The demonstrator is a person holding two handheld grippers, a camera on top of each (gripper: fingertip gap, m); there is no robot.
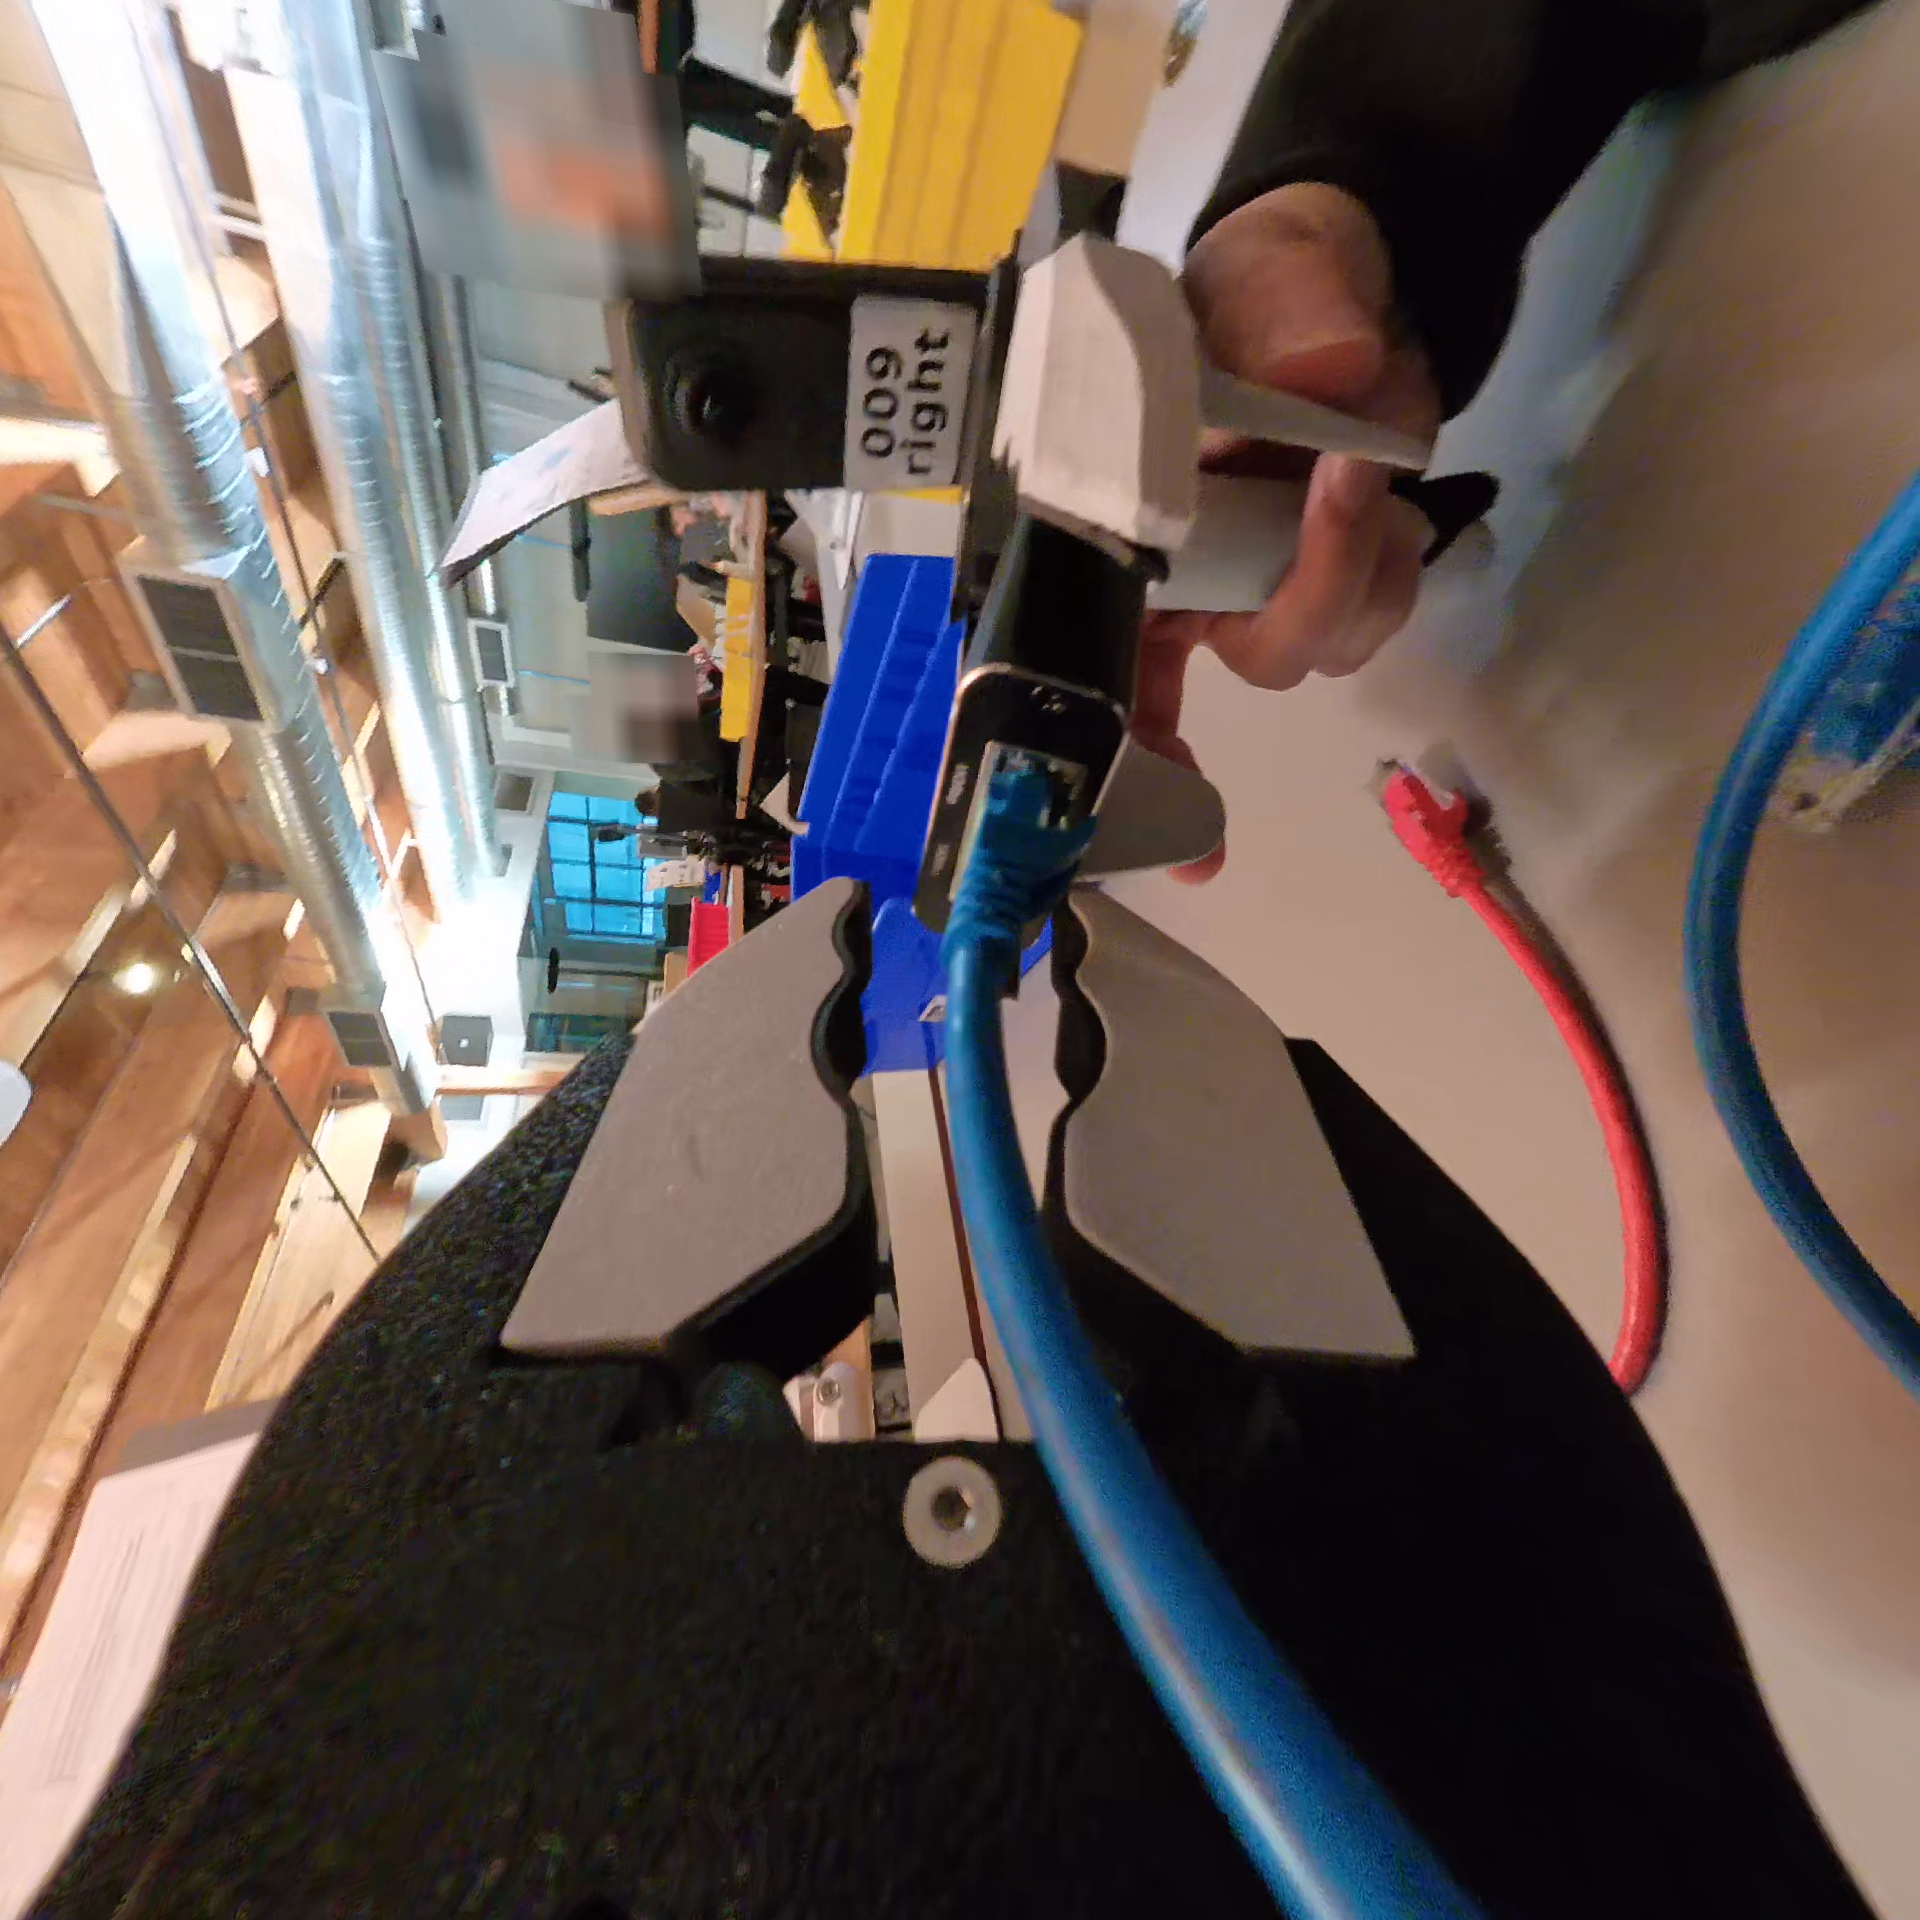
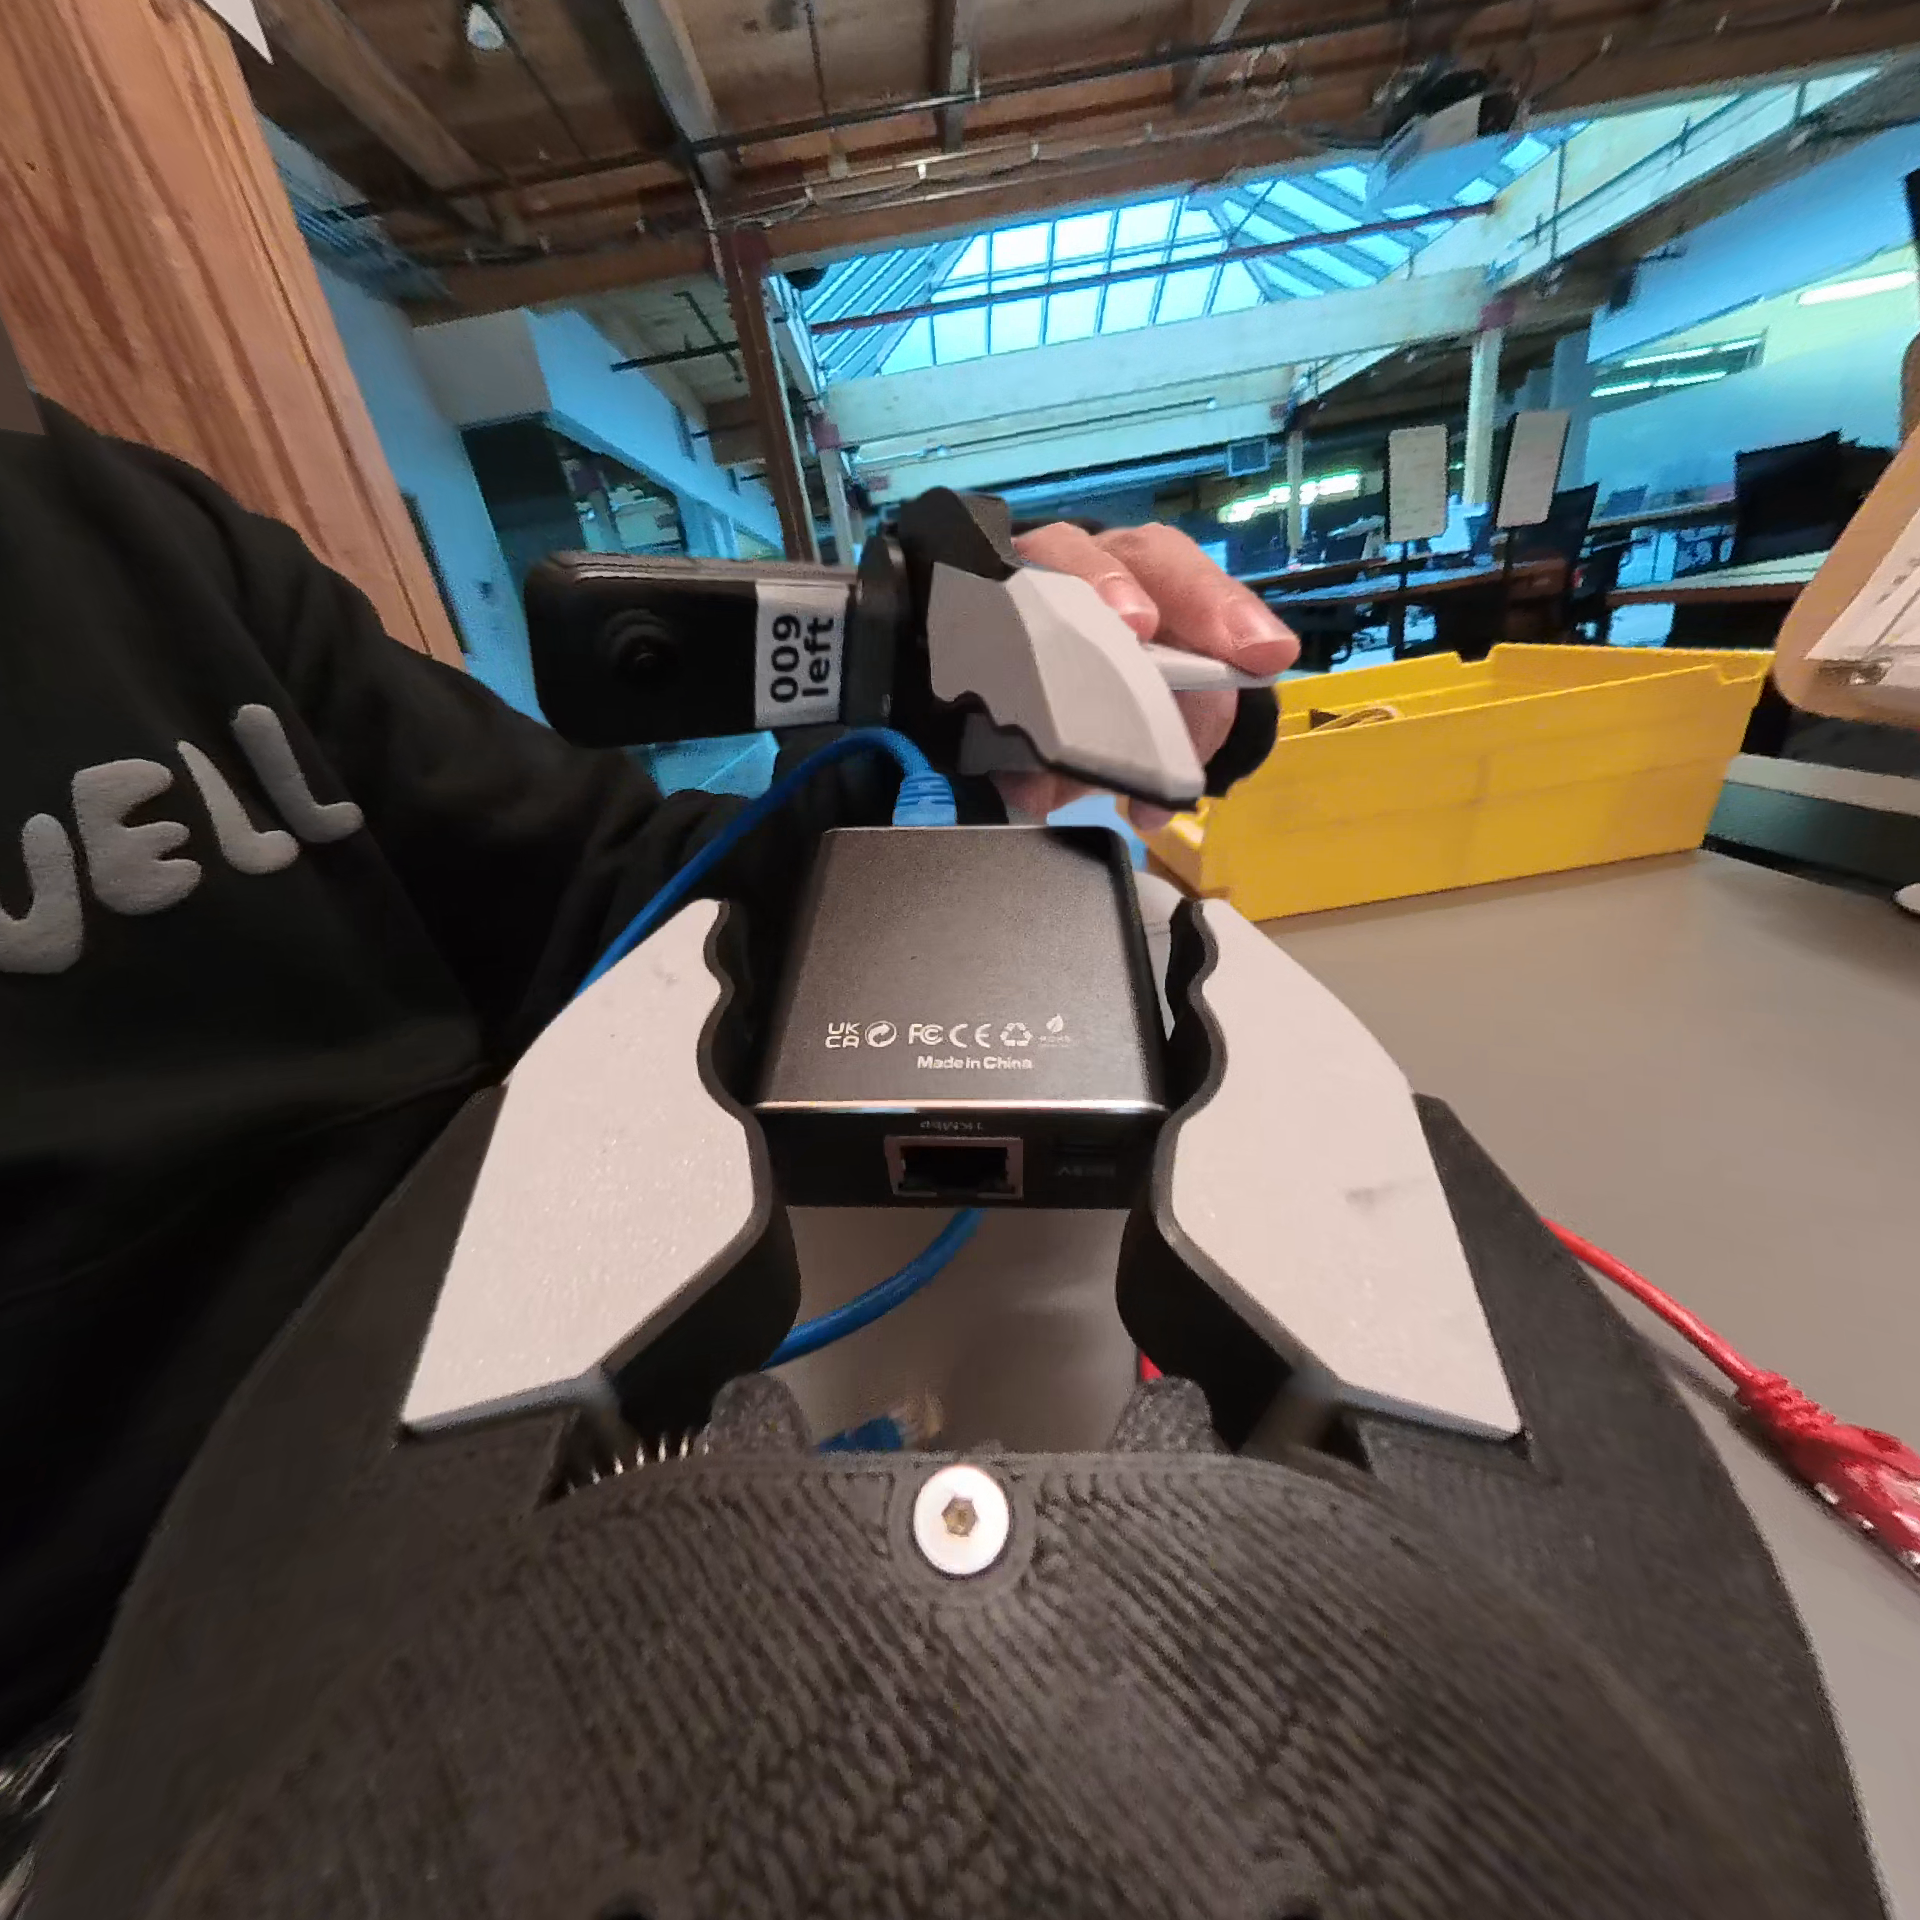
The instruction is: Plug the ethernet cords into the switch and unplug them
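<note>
Blue cord (image 1: 997, 1091) is plugged into the switch (image 2: 961, 977).
Right hand-held gripper (image 2: 961, 1039) holds the small, hard, light switch; left hand-held gripper (image 1: 961, 977) is wide around the bendy cord. Pinch its plug (image 1: 1013, 821).

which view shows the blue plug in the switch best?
Left wrist view: the blue plug sits in the switch port, facing the camera. Right wrist view shows only its top behind the switch.

cord (image 1: 1003, 1195) in switch (image 2: 961, 997) (between tongs (image 2: 961, 1049))
</note>
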